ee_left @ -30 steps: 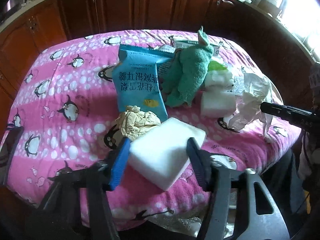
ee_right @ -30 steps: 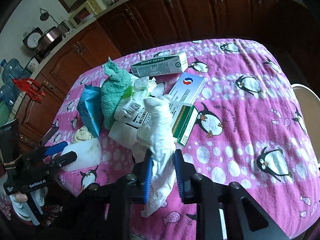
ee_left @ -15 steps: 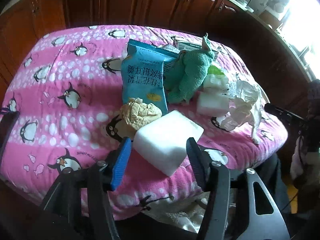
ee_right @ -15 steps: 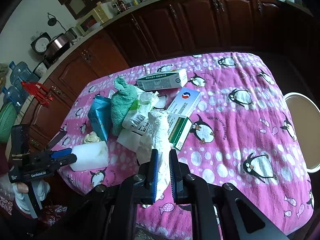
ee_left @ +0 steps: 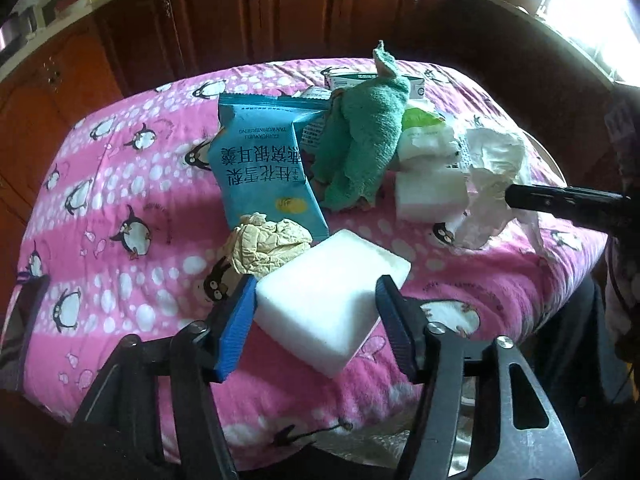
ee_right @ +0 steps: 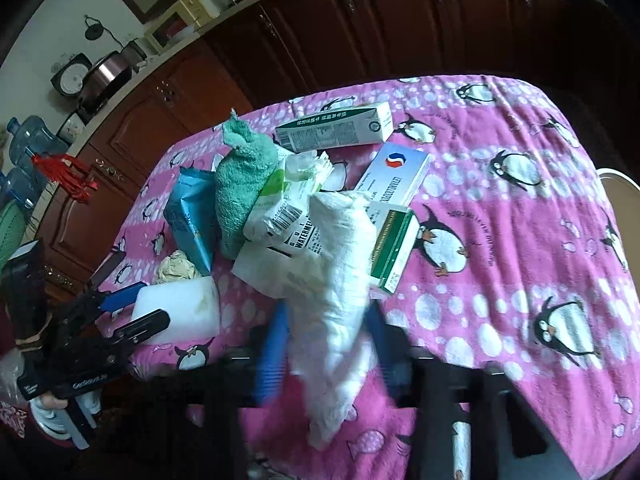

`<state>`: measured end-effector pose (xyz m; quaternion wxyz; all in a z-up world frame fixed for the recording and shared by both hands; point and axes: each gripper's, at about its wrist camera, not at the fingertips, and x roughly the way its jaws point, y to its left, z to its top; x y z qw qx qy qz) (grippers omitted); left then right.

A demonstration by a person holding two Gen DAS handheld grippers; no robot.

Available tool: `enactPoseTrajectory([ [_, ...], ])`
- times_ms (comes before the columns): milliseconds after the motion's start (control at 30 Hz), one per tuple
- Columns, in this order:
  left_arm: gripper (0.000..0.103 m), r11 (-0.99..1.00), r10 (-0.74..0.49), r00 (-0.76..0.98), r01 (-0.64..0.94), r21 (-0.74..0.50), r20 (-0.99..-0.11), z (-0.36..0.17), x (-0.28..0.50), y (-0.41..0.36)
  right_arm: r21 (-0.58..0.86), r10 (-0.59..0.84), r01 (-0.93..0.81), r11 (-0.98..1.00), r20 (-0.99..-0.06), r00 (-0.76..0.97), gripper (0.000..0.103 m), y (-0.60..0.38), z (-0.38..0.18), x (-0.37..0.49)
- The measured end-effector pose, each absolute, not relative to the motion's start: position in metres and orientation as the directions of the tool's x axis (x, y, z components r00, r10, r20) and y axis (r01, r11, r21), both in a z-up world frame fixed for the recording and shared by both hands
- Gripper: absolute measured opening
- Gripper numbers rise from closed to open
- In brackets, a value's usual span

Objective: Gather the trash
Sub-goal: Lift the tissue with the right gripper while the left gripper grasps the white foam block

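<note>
My left gripper (ee_left: 316,320) is shut on a white foam block (ee_left: 332,292), held above the near edge of the pink penguin cloth (ee_left: 120,200); both show in the right wrist view (ee_right: 136,316) (ee_right: 180,308). My right gripper (ee_right: 326,332), blurred, has its jaws spread around a crumpled white tissue (ee_right: 340,272) that hangs between them; whether it still grips is unclear. The tissue also shows in the left wrist view (ee_left: 496,176), with the right gripper (ee_left: 516,196) at it. A crumpled beige paper ball (ee_left: 264,244) lies beside the block.
On the cloth lie a blue snack bag (ee_left: 264,168), a green towel (ee_left: 360,140), a second white foam block (ee_left: 432,192), a wet-wipe pack (ee_right: 288,196) and three cartons (ee_right: 336,128) (ee_right: 396,172) (ee_right: 392,248). Dark wood cabinets (ee_left: 280,20) stand behind. A chair (ee_right: 620,200) is at the right.
The right gripper's jaws have spread from tightly pinching the tissue to a wider gap, with motion blur. The left gripper still holds the foam block, shifted slightly over the table edge.
</note>
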<state>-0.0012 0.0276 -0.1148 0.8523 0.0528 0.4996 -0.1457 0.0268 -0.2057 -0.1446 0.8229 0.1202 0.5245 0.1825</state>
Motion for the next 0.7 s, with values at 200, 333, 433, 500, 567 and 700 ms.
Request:
enactPoseTrajectory([
  [200,0.02,0.957,-0.241,0.482,0.263,-0.123,-0.843,-0.091,-0.006,0.055,0.409,0.466,-0.225,0.885,-0.766,0.443,0.007,-0.214,-0.113,0.017],
  [333,0.02,0.955,-0.238,0.47,0.273,-0.117,-0.85,-0.092,-0.008,0.057,0.414,0.474,-0.232,0.88,-0.745,0.47,0.007,-0.22,-0.099,0.013],
  [433,0.02,0.949,-0.257,0.471,0.289,-0.127,-0.844,-0.091,-0.012,0.055,0.415,0.476,-0.234,0.879,-0.741,0.474,0.007,-0.221,-0.095,0.01],
  [500,0.02,0.945,-0.257,0.48,0.307,-0.114,-0.839,-0.088,-0.016,0.05,0.413,0.474,-0.233,0.88,-0.739,0.479,0.007,-0.222,-0.092,0.009],
  [567,0.02,0.942,-0.271,0.48,0.312,-0.126,-0.835,-0.085,-0.018,0.045,0.414,0.472,-0.229,0.881,-0.736,0.486,0.007,-0.224,-0.091,0.009],
  [700,0.019,0.917,-0.333,0.484,0.367,-0.158,-0.809,-0.073,-0.023,0.028,0.417,0.466,-0.214,0.884,-0.731,0.498,0.007,-0.23,-0.089,0.008],
])
